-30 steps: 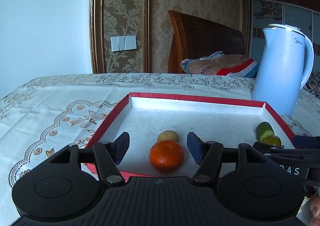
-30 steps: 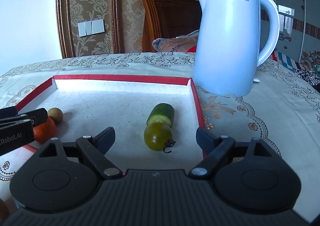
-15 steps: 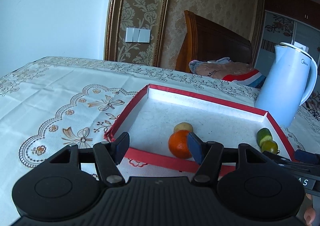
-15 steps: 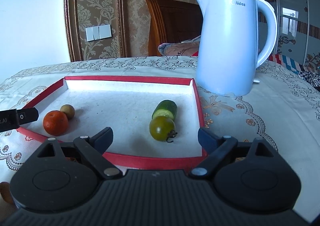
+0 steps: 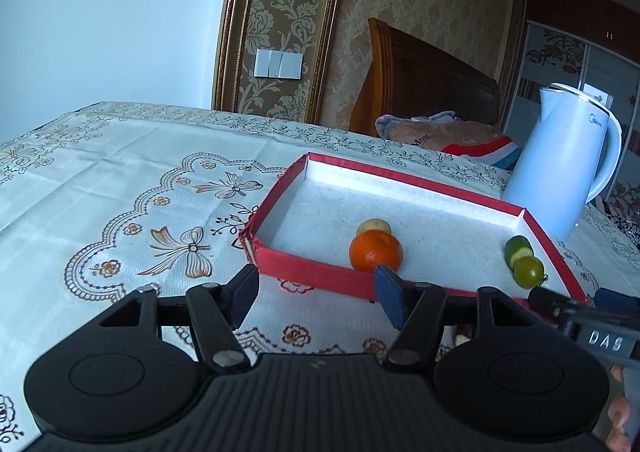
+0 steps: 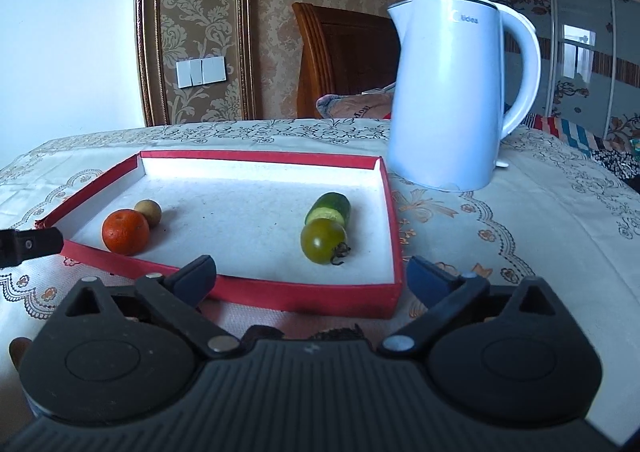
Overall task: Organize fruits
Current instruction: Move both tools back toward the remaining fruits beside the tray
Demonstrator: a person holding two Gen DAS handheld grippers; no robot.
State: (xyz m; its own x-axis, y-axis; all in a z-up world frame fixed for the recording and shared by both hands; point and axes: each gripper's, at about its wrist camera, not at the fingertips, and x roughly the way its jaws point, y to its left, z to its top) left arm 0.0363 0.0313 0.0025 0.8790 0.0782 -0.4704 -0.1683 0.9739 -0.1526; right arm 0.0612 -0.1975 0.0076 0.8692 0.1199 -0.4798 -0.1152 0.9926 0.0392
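orange [image 6: 125, 231]: in the tray, near-left corner, just inside the front wall; resting on the tray floor.
small brown fruit [image 6: 147, 212]: directly behind the orange, touching or nearly touching it; kind not determinable.
green tomato [image 6: 323, 241]: right half of the tray, stem toward the front wall.
cucumber piece [image 6: 329, 209]: just behind the tomato, cut face against it or very near.
tray [image 6: 304, 302]: shallow, red walls, white floor; lies on the tablecloth; all four fruits inside.
left gripper [image 5: 316, 294]: short of the tray's near-left wall, over the cloth; jaws partly spread, nothing between the pads.
right gripper [image 6: 310, 278]: in front of the tray's near wall; jaws opening, spread wide, nothing between them; tomato lies beyond the tips, untouched.
kettle [image 6: 454, 92]: pale blue, upright on the cloth, just beyond the tray's far-right corner.
tablecloth [image 5: 120, 188]: cream, embroidered pattern.
background: patterned wall panel, wall switch [image 6: 201, 70], wooden headboard [image 5: 424, 76].
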